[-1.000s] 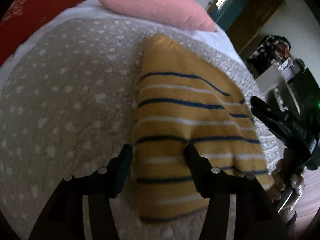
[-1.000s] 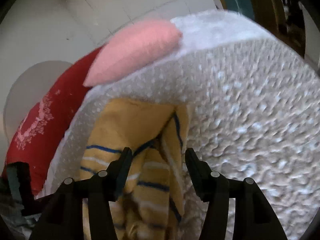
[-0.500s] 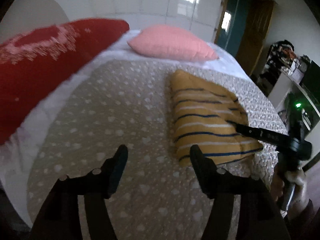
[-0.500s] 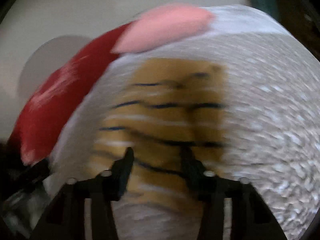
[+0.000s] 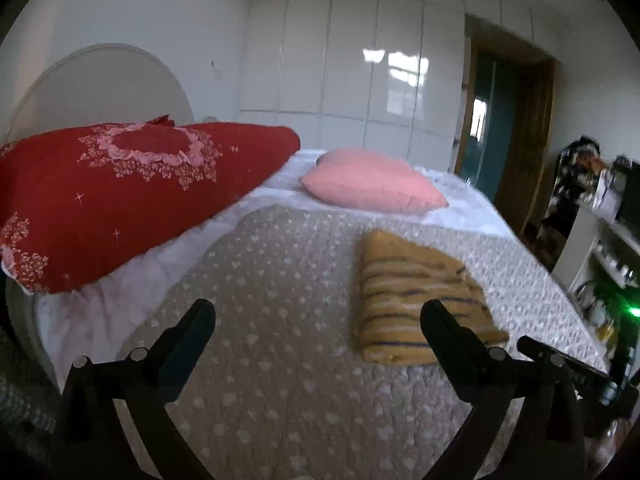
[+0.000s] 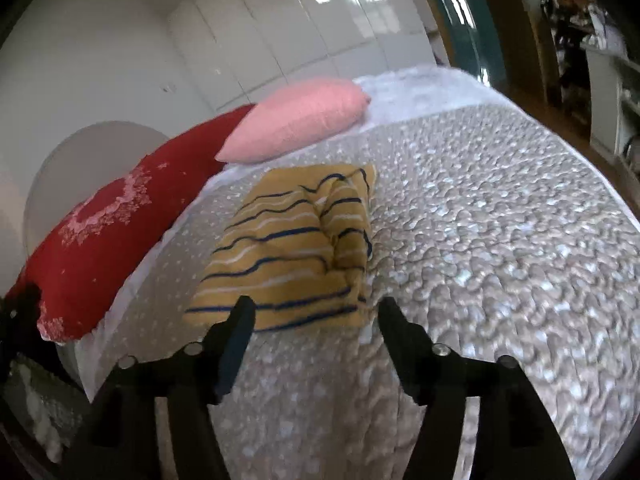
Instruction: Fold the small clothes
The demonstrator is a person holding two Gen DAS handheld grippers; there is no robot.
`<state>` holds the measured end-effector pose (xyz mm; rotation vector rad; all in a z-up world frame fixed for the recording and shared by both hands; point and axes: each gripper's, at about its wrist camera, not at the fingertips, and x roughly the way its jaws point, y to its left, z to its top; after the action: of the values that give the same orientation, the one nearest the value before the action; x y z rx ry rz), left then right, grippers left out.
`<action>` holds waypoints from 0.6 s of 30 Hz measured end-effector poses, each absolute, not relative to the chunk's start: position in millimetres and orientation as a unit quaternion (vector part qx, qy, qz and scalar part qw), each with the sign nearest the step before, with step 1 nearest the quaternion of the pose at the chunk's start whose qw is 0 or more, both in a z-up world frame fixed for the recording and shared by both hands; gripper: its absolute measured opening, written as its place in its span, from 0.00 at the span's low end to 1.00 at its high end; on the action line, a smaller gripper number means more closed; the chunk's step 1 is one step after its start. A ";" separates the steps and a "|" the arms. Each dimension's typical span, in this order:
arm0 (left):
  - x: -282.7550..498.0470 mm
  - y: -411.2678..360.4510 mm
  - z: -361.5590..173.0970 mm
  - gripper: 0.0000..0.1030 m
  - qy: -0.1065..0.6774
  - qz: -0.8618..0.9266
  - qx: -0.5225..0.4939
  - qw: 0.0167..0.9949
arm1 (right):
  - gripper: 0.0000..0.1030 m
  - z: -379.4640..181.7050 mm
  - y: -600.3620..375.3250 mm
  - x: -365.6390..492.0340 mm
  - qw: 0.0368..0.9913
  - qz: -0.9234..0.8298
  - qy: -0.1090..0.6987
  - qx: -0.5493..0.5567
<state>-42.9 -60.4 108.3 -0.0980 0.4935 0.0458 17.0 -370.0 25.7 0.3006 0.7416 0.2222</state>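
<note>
You are facing a bed (image 5: pixel 280 380) covered by a grey quilt dotted with pale hearts, with a white sheet showing along its left and far edges. A large red pillow (image 5: pixel 120 200) with pink floral print lies along the left side, in front of a rounded white headboard (image 5: pixel 100 84). A smaller pink pillow (image 5: pixel 372 186) rests at the far end of the bed. Behind it stands a wall of glossy white wardrobe doors (image 5: pixel 360 72), and a wooden doorway (image 5: pixel 516 132) opens to the right.

The task's garment, a folded yellow sweater (image 6: pixel 296 248) with navy and white stripes, lies flat on the quilt, right of centre, nearer than the pink pillow.

Your left claw (image 5: pixel 318 320) hovers above bare quilt to the left of the sweater, its jaws spread wide and just opened further, with nothing between them. Your right claw (image 6: pixel 316 312) hangs just short of the sweater's near edge, its jaws also apart and just opened, clear of the fabric and empty.
</note>
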 end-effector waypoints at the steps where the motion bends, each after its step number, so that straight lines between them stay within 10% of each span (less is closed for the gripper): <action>1: -44.5 -66.5 107.2 0.99 0.251 0.029 -0.036 0.967 | 0.70 26.6 -367.4 9.7 0.917 0.107 0.356 0.144; 18: -31.9 -144.4 44.6 0.99 0.394 0.004 0.060 0.917 | 0.75 -10.8 -360.0 -8.8 0.922 0.051 0.377 0.073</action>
<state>-31.9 -144.4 44.6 0.1229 0.8095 0.0075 -8.8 -360.0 -10.8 0.1509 0.7748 0.1048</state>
